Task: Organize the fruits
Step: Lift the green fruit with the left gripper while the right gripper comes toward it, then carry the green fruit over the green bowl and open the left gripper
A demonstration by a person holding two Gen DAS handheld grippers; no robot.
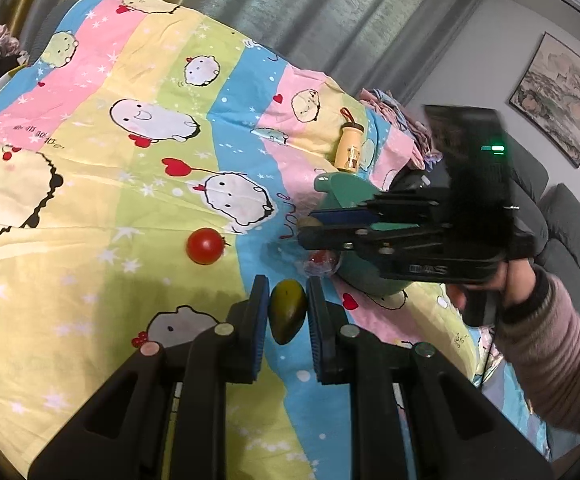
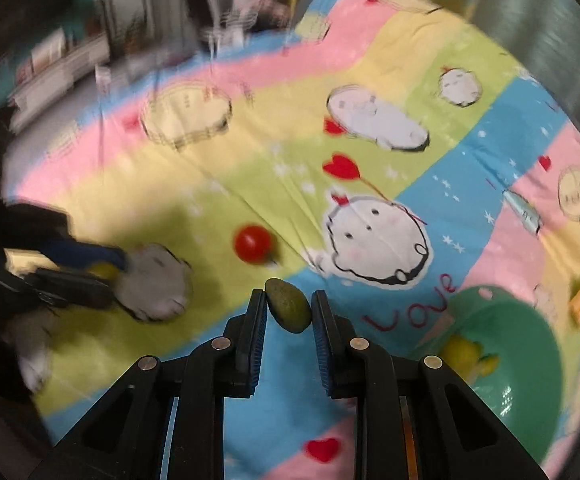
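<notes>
Both grippers clamped on small green fruits above the bedsheet (image 1: 90, 184).
Left gripper (image 1: 288, 312) squeezing a mango (image 1: 287, 310), right gripper (image 2: 289, 312) pinching an avocado (image 2: 289, 309) by its edge; may slip short of bowl (image 2: 530, 344).

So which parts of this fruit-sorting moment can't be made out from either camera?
- Green bowl: in the left wrist view the right tool covers its inside.
- Red item beside the bowl: left wrist view, mostly hidden under that tool; unidentifiable.
- Yellow fruit in the bowl: right wrist view, motion blur hides type and count.
- Left tool: right wrist view, blurred; its yellowish load is unidentifiable.
</notes>
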